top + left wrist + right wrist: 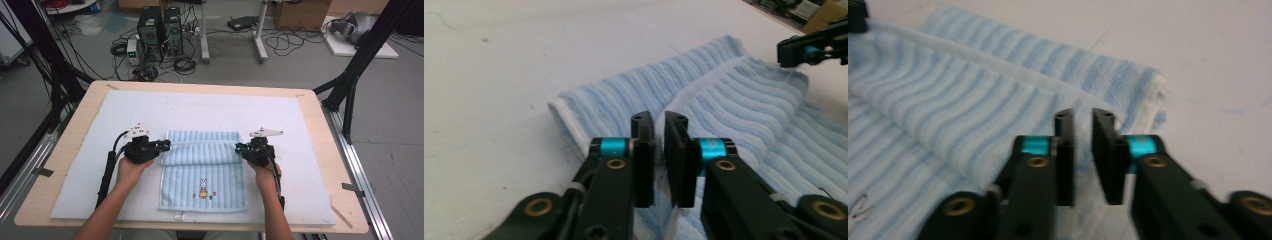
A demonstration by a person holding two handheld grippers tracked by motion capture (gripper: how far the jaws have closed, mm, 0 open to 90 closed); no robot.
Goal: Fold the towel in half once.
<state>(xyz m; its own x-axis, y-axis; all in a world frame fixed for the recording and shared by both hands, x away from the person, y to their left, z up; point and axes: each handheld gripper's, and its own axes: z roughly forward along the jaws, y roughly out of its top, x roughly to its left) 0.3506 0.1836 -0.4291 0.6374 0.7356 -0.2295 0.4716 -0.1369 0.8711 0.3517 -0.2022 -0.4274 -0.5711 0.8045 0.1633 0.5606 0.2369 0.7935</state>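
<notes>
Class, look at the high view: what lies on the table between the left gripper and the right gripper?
In the high view, the folded-over flap of the blue striped towel spans the stretch between the left gripper and right gripper.

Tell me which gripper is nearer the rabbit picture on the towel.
Right, by a small margin. The right gripper sits at the towel's right edge, up and right of the rabbit picture. The left gripper sits at the left edge, slightly farther off.
</notes>
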